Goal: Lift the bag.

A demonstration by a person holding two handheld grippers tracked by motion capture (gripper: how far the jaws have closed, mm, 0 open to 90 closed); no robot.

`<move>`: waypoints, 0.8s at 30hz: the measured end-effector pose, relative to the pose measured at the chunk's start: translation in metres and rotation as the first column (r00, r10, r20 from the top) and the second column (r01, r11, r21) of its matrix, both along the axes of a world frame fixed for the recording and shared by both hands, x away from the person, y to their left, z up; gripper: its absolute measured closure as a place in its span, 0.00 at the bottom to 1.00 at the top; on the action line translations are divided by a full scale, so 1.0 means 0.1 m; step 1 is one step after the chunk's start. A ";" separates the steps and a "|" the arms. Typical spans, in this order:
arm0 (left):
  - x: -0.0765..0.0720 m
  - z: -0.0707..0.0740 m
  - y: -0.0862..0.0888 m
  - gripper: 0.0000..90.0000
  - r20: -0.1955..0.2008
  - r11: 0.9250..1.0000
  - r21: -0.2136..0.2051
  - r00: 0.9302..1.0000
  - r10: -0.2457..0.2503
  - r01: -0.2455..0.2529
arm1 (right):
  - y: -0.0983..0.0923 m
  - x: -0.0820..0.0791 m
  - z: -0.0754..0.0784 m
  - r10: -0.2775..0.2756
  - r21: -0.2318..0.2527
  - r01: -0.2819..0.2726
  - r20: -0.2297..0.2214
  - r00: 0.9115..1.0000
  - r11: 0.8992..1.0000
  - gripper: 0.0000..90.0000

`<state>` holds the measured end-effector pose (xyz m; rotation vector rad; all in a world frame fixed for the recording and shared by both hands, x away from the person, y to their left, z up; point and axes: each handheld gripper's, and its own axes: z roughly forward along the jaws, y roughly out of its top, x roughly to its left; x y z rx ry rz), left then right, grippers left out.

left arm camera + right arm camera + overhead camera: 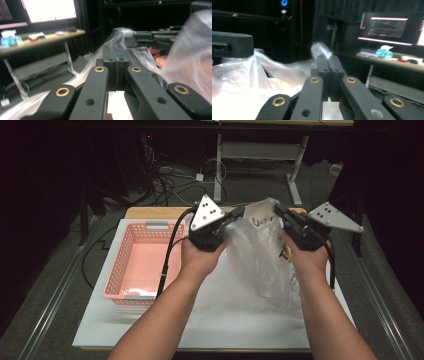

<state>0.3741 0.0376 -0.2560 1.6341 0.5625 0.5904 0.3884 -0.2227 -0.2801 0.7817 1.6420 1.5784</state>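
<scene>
**Inspector:** Start with the tongs. What state are they in?

**Onlooker:** The left gripper is clenched on the top edge of a clear plastic bag, jaws pressed together with film between them in its own view. The right gripper is likewise clenched on the bag's rim; film bunches above its closed jaws in the right gripper view. Both sit at upper centre of the high view, held above the table.

**Inspector:** And the bag itself?

**Onlooker:** It hangs between the two grippers, sloping down toward centre-right of the frame, its lower end near or on the white board. There is dark writing near its top. A small yellowish item shows beside the right hand; I cannot tell whether it is inside.

**Inspector:** The step in hand?

**Onlooker:** My judgement: the mouth is being spread. To do it well, keep both pinches firm on opposite rims and draw apart evenly, since thin film slips or tears if jerked.

**Inspector:** Counts?

**Onlooker:** Two grippers, one bag, one pink basket at centre-left, apparently empty, and one white board over a wooden table.
</scene>
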 end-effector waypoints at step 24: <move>0.33 -0.14 0.15 0.84 -0.037 0.996 0.023 0.996 0.085 -0.084 | -0.51 0.13 -0.07 -0.155 0.026 0.155 -0.008 0.988 0.988 1.00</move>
